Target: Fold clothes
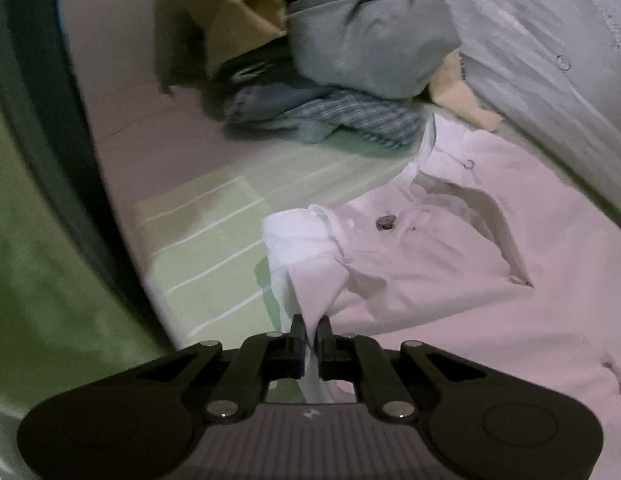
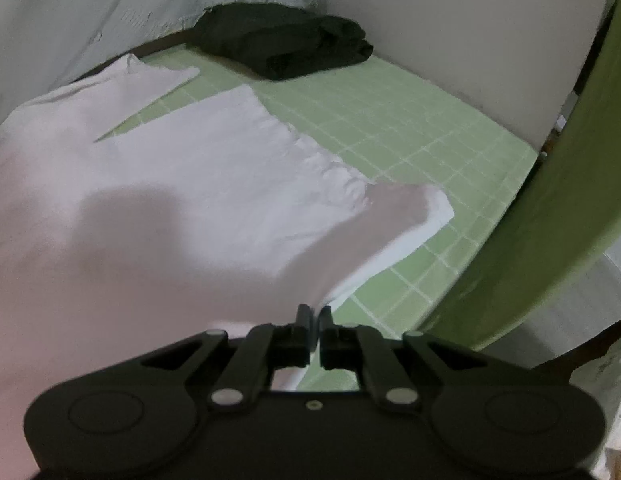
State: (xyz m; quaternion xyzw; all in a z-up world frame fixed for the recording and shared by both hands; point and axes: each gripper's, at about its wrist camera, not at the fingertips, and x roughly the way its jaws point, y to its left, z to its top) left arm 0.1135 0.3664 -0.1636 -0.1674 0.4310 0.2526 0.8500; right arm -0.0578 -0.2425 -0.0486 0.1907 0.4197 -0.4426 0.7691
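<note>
White trousers [image 1: 450, 256] lie on a green checked sheet [image 1: 214, 240], waistband and metal button facing me in the left wrist view. My left gripper [image 1: 310, 328] is shut on a pinch of the waistband corner, and the cloth rises into its jaws. In the right wrist view the trouser legs [image 2: 198, 168] spread away across the sheet [image 2: 410, 128], with crumpled hems at the far end. My right gripper [image 2: 313, 316] is shut on the near edge of a trouser leg, which lifts toward it.
A heap of unfolded clothes [image 1: 350, 48], grey, beige and blue striped, sits beyond the waistband. A folded dark garment [image 2: 286, 40] lies at the far end of the bed by the wall. A pale curtain [image 1: 550, 60] hangs along one side. The bed edge [image 2: 550, 208] drops off at right.
</note>
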